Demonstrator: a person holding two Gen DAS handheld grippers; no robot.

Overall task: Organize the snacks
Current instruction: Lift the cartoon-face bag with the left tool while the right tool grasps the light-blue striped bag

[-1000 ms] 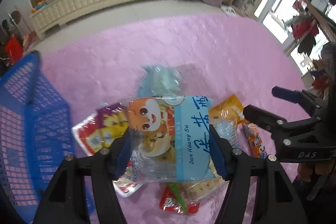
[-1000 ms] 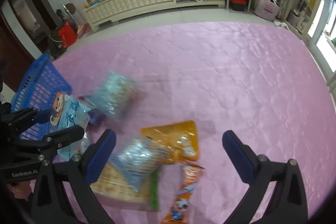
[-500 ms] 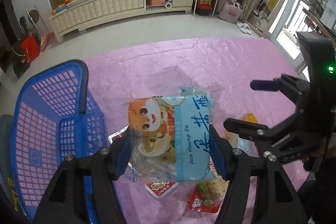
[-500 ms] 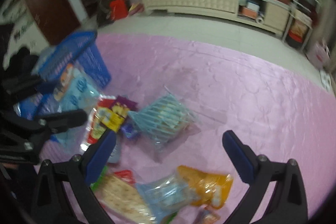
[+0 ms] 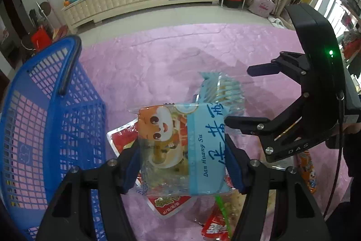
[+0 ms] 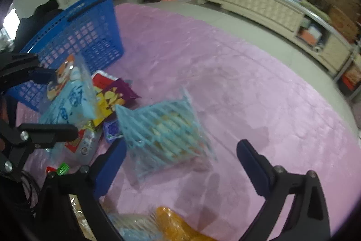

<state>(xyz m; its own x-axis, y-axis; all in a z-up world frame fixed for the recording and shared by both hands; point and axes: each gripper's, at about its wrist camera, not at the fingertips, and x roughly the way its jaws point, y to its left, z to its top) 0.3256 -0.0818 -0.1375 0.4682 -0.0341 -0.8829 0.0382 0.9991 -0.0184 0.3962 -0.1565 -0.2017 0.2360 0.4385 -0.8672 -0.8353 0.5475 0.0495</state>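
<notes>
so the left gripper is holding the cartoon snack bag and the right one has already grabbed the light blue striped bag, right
Not quite. The left gripper does hold the cartoon snack bag, but the right gripper has grabbed nothing: in the right wrist view its jaws stand wide open around the light blue striped bag.

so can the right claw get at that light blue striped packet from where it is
Probably yes. The right claw is open and aimed at the striped packet, which lies on top of the pink cloth with nothing over it; the left claw holds another bag.
</notes>
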